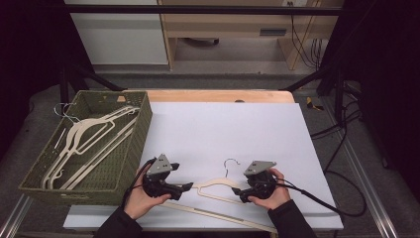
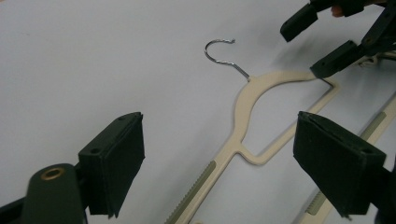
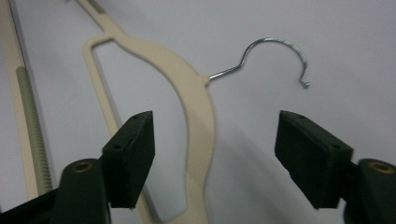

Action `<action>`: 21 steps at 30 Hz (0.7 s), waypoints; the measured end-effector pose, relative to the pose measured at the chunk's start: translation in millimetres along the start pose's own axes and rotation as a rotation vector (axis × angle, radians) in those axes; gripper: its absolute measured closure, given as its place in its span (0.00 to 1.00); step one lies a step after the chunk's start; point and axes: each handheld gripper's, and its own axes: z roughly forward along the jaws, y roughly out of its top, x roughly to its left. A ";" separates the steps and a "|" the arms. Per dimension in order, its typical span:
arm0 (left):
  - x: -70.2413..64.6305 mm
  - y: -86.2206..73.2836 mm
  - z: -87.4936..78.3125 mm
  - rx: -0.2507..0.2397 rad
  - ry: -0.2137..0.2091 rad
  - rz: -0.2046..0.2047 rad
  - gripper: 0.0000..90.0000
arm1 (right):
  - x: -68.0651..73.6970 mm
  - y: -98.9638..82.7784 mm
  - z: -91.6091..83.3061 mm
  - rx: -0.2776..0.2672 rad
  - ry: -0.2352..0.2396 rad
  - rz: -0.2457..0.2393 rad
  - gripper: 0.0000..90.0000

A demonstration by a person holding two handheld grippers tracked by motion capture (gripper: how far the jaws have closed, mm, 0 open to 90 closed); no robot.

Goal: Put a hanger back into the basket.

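Between my two sets of spread jaws, the cream plastic hanger (image 1: 218, 191) lies flat on the white bench (image 1: 223, 129), long axis running from the left gripper (image 2: 219, 163) to the right gripper (image 3: 215, 154), wire hook (image 3: 275, 56) pointing away from me.

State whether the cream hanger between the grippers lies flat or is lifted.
Flat: the hanger rests on the white sheet, wire hook included.

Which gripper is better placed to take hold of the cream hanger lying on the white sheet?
Right, probably. The right gripper has the cream hanger shoulder between its open jaws, near the hook. The left gripper is open over the other shoulder too, but it looks less centred.
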 end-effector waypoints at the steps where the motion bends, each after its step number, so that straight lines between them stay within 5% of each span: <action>1: -0.1 0.0 0.2 -0.001 -0.001 0.000 0.18 | 1.6 -0.1 2.6 0.012 0.006 -0.002 0.37; 6: -0.4 -0.8 1.5 0.006 -0.001 0.004 0.18 | 3.9 -0.9 14.1 0.059 0.018 0.001 0.44; 16: -1.9 -1.4 4.0 0.012 -0.002 0.005 0.19 | 10.0 2.4 18.8 0.073 0.007 -0.012 0.63; 21: -3.5 -1.0 5.4 0.013 -0.010 0.008 0.19 | 11.5 3.2 19.0 0.078 0.001 0.020 0.68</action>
